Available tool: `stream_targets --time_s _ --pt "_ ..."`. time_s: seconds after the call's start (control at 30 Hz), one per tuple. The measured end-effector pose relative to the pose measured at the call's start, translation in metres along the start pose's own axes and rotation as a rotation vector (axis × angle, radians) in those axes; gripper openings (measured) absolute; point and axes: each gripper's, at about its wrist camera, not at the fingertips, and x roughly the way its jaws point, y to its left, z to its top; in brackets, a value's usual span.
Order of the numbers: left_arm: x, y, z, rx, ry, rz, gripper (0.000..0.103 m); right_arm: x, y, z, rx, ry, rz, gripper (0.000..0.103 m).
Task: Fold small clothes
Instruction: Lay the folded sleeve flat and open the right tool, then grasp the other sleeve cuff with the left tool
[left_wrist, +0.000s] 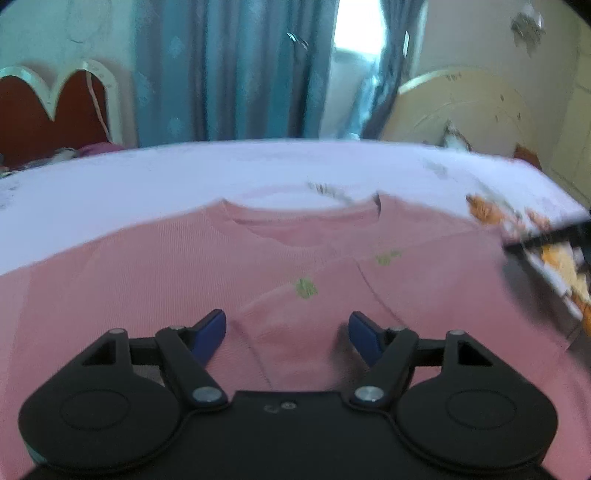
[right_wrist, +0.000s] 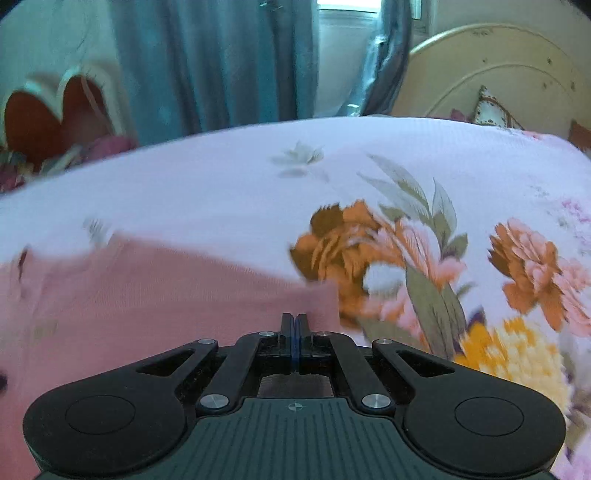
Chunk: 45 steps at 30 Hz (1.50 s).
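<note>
our left gripper (left_wrist: 287, 332) hangs spread over the pink top (left_wrist: 147, 288); right gripper (right_wrist: 294, 325) pressed together at its sleeve edge, whether pinching cloth we cannot tell; folding barely begun.

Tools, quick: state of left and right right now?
Left tool: open, jaws spread above the pink top, holding nothing.
Right tool: closed at the pink top's edge; whether it pinches fabric cannot be told.

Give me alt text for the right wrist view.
The right gripper, fingers closed together, sits at the edge of a pink shirt lying on a white floral bedspread. Teal curtains and a cream headboard stand behind.
</note>
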Motion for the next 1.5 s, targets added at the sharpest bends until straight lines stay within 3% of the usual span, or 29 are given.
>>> stream_targets --time_s 0.07,0.1,0.13,0.2,0.33,0.4,0.43,0.53,0.57,0.63,0.67,0.73,0.83,0.87,0.9,0.97,1.03,1.2,1.37,1.4,1.43,1.47,1.5 --pt "-0.015 0.001 -0.007 -0.019 -0.024 -0.032 0.073 -0.02 0.0 -0.021 0.0 0.003 -0.002 0.0" --pt "-0.016 -0.001 -0.012 -0.006 0.008 -0.045 0.073 -0.025 -0.001 -0.031 0.008 0.011 0.003 0.0" --pt "-0.013 -0.003 -0.018 0.018 0.046 -0.04 0.073 -0.03 -0.001 -0.042 0.005 0.001 0.0 0.0" --pt "-0.019 -0.009 -0.026 0.075 0.037 -0.006 0.073 -0.041 0.003 -0.052 -0.002 0.002 -0.014 0.0" --pt "-0.041 -0.005 -0.029 0.02 -0.017 -0.001 0.073 -0.073 0.01 -0.065 -0.005 -0.045 -0.015 0.0" --pt "-0.034 -0.007 -0.035 0.034 0.047 0.004 0.073 -0.064 0.013 -0.076 -0.019 0.019 -0.024 0.0" --pt "-0.038 -0.01 -0.036 0.044 0.034 0.018 0.072 -0.062 0.012 -0.08 -0.013 0.016 -0.024 0.0" --pt "-0.053 -0.014 -0.034 0.048 -0.017 0.026 0.073 -0.077 0.014 -0.077 0.014 -0.012 -0.025 0.0" --pt "-0.055 -0.015 -0.036 0.05 -0.015 0.024 0.073 -0.081 0.014 -0.077 0.024 -0.03 -0.024 0.0" --pt "-0.044 -0.015 -0.042 0.058 0.065 0.005 0.074 -0.079 0.014 -0.08 0.035 -0.013 -0.024 0.0" --pt "-0.043 -0.016 -0.045 0.075 0.06 0.009 0.074 -0.07 0.015 -0.085 0.03 0.036 -0.028 0.0" --pt "-0.047 -0.014 -0.043 0.06 0.06 0.017 0.074 -0.074 0.019 -0.087 -0.007 0.022 -0.045 0.0" --pt "-0.061 -0.008 -0.043 0.048 0.006 0.059 0.074 -0.089 0.018 -0.086 0.038 -0.034 -0.028 0.0" --pt "-0.056 -0.005 -0.046 0.057 0.055 0.075 0.076 -0.088 0.019 -0.089 0.035 -0.03 -0.026 0.0" --pt "-0.052 0.0 -0.048 0.033 0.087 0.065 0.076 -0.082 0.02 -0.092 0.024 0.02 -0.041 0.0" --pt "-0.059 0.014 -0.047 -0.052 0.07 0.042 0.076 -0.08 0.022 -0.093 0.002 0.039 -0.055 0.0" --pt "-0.066 0.022 -0.048 -0.067 0.059 0.041 0.076 -0.086 0.021 -0.091 0.039 0.032 -0.045 0.0" --pt "-0.096 0.048 -0.053 -0.084 0.029 0.143 0.076 -0.099 0.024 -0.097 0.101 0.002 -0.07 0.0" --pt "-0.142 0.125 -0.072 -0.221 -0.027 0.276 0.077 -0.103 0.031 -0.103 0.108 -0.022 -0.102 0.0" --pt "-0.154 0.147 -0.078 -0.271 -0.044 0.315 0.074 -0.104 0.032 -0.104 0.113 -0.032 -0.11 0.017" --pt "-0.166 0.17 -0.086 -0.327 -0.055 0.354 0.073 -0.105 0.034 -0.105 0.119 -0.05 -0.125 0.063" --pt "-0.179 0.194 -0.094 -0.386 -0.069 0.393 0.059 -0.108 0.036 -0.106 0.118 -0.091 -0.139 0.079" --pt "-0.192 0.219 -0.102 -0.441 -0.082 0.427 0.036 -0.11 0.039 -0.106 0.109 -0.12 -0.124 0.083"
